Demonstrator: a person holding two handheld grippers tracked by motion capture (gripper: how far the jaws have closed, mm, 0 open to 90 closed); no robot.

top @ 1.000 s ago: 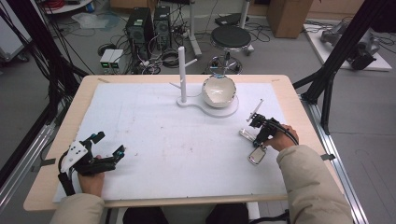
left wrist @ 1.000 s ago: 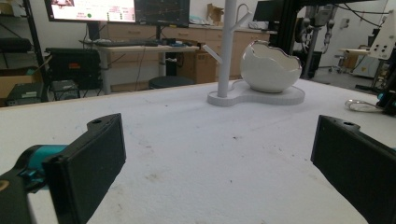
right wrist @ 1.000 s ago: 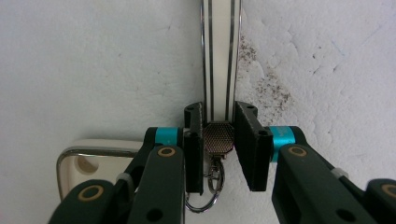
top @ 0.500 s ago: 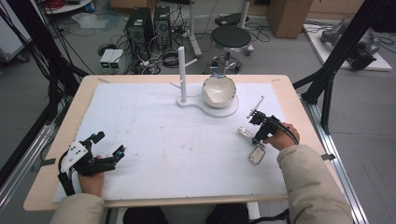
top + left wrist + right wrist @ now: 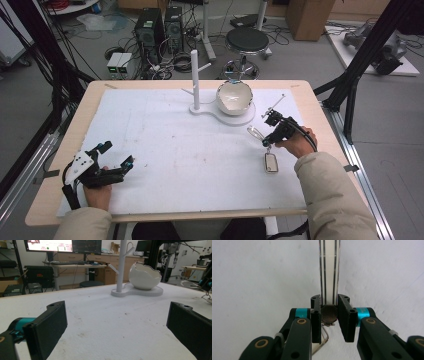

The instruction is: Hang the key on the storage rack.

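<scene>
- Two grippers are seen at the white-covered desk (image 5: 165,150), one in each of the person's hands.
- At the desk's right side, the right gripper (image 5: 269,136) is held in the right hand (image 5: 297,145); in the right gripper view (image 5: 329,315), its jaws are seen closed on the dark knurled handle (image 5: 329,313) of a small magnifying glass.
- In that view the magnifying glass lens (image 5: 329,270) is seen edge-on, rising straight up from between the jaws; in the high view the lens (image 5: 256,132) is seen just beyond the jaws, slightly above the white cover.
- A small rectangular metal tag (image 5: 270,162) is seen in the high view just below the right gripper, apparently joined to the held piece by a short link; whether it rests on the cover cannot be told.
- At the desk's near left corner, the left gripper (image 5: 116,159) is held in the left hand (image 5: 97,192); its jaws are spread wide with nothing between them, as the left gripper view (image 5: 117,322) shows.
- Toward the far middle of the desk, a white branched stand (image 5: 195,75) and a white eggshell-shaped bowl (image 5: 234,97) are carried on one shared white base (image 5: 212,111), well apart from the left gripper and near the right one.
</scene>
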